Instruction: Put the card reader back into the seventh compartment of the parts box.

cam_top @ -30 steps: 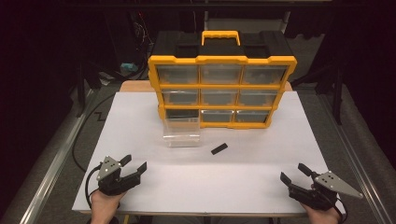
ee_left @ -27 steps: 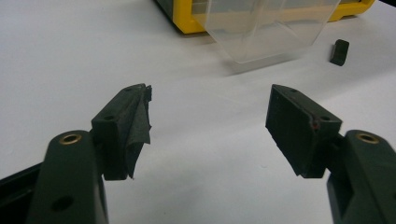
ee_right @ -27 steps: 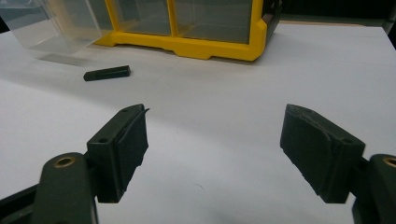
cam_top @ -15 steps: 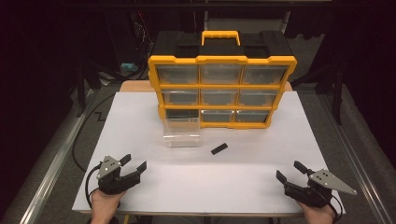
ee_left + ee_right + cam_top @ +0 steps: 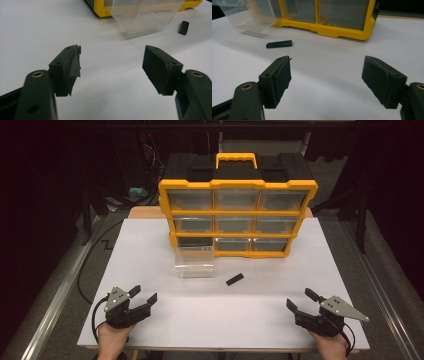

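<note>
Both grippers rest near the front edge of the white table (image 5: 150, 250), well apart from each other. The left gripper (image 5: 145, 294) has its jaws apart with nothing between them; the right gripper (image 5: 302, 299) likewise stands open and empty. The small black block (image 5: 234, 279) lies flat between them and farther back, just beside the clear drawer (image 5: 194, 262), which stands pulled out before the yellow organizer (image 5: 238, 212) with its 9 compartments.

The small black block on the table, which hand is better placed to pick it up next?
Probably the right: its open tongs point toward the black block, with bare table between.
</note>
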Demonstrator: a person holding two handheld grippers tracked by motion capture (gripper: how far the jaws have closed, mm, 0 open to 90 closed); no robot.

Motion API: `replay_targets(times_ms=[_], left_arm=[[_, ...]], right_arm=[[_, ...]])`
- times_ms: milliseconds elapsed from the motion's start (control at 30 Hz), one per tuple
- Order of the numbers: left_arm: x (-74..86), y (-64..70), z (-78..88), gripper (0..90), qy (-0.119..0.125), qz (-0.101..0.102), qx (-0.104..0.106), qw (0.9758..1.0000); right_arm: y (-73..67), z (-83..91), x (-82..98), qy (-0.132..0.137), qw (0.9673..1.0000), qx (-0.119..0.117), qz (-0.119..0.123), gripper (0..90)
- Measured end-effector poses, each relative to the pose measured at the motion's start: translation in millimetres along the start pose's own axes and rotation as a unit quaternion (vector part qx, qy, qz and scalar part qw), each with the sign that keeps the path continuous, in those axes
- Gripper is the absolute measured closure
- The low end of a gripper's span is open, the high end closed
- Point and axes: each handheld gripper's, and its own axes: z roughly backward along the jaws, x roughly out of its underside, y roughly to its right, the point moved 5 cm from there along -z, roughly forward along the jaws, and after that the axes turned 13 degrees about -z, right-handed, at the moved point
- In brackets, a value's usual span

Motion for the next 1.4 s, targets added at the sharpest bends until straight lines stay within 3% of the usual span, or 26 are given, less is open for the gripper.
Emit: replay_targets(times_ms=[1400], left_arm=[[0.3, 0.2, -0.7, 31.4, -0.002, 0.002, 0.004, 1.0000]], right_arm=[[-46.9, -54.8, -4.7, -0.031, 0.9976, -0.056, 0.028, 23.5]])
